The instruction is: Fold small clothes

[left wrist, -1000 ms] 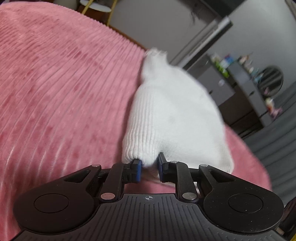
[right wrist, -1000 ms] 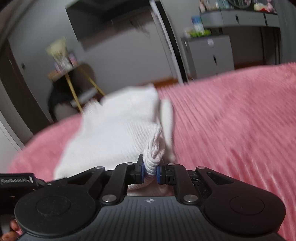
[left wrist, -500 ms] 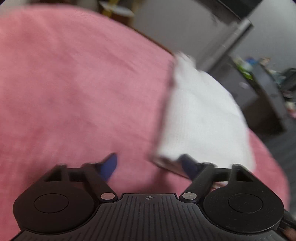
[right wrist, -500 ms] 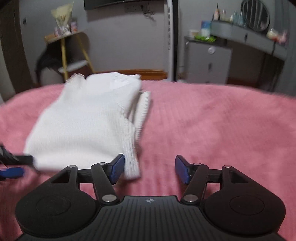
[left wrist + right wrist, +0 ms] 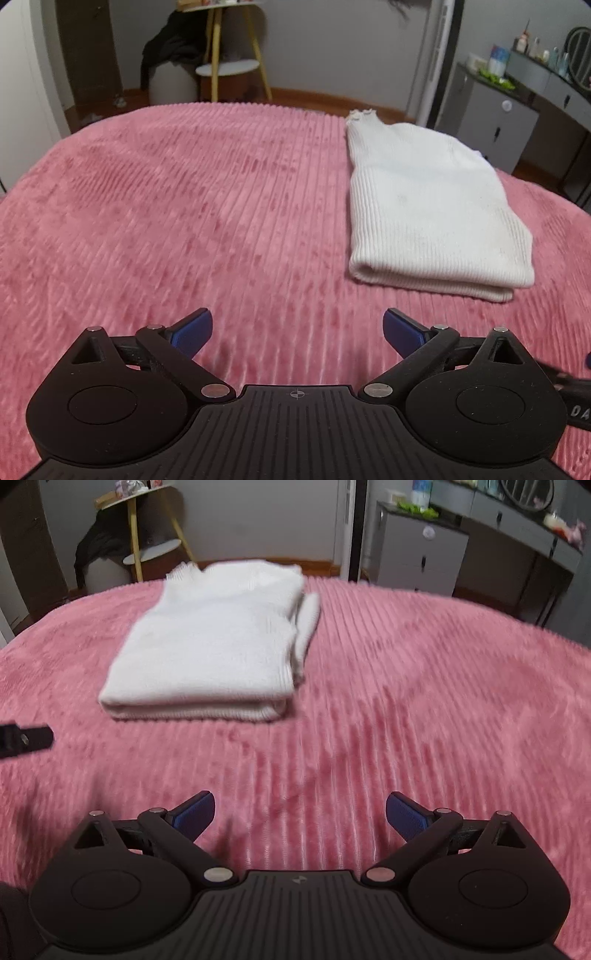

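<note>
A white ribbed knit garment point(image 5: 428, 206) lies folded in a flat rectangle on the pink ribbed bedspread point(image 5: 184, 206); it also shows in the right wrist view point(image 5: 214, 646). My left gripper point(image 5: 297, 330) is open and empty, well back from the garment's near fold and to its left. My right gripper point(image 5: 301, 812) is open and empty, back from the garment and to its right. A part of the left gripper point(image 5: 26, 738) shows at the left edge of the right wrist view.
Beyond the bed stand a yellow-legged side table point(image 5: 229, 66) with dark clothing over a stool, a grey cabinet point(image 5: 495, 125) and a dresser with bottles and a round mirror point(image 5: 524, 491). The bedspread point(image 5: 424, 672) slopes away at its far edge.
Both grippers let go of the white garment, opened wide and drew back toward me. The garment now lies folded flat on the bedspread.
</note>
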The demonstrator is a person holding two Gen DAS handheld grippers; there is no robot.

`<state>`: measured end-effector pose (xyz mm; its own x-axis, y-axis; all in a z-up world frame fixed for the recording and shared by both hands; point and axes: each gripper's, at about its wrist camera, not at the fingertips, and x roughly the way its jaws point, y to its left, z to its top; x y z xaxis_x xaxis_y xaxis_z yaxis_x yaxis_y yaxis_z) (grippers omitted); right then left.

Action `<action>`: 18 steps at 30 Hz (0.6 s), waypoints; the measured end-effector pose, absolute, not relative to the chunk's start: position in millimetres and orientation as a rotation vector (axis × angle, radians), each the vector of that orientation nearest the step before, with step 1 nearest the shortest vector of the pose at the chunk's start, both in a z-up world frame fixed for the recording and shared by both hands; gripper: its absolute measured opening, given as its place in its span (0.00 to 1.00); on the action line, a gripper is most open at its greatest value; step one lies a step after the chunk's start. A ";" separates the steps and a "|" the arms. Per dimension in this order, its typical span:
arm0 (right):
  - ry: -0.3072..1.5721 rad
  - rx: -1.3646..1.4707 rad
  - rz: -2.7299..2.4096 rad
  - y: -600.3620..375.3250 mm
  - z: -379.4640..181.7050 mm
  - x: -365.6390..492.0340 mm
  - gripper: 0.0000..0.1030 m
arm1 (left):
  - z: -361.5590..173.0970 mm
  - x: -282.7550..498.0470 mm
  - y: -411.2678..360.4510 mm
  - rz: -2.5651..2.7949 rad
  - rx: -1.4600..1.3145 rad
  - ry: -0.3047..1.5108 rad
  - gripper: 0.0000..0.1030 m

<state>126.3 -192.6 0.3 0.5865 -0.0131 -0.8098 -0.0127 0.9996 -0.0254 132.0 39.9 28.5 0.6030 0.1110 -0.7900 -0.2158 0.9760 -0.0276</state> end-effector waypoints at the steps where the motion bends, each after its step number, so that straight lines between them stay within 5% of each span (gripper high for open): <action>1: 0.934 -0.034 -0.011 -189.7 5.5 126.7 0.96 | 29.6 136.8 39.0 0.198 -0.124 0.906 0.98; 18: 0.981 -0.118 -0.034 -167.3 43.6 168.5 0.96 | 45.4 165.2 23.9 0.163 -0.002 0.946 1.00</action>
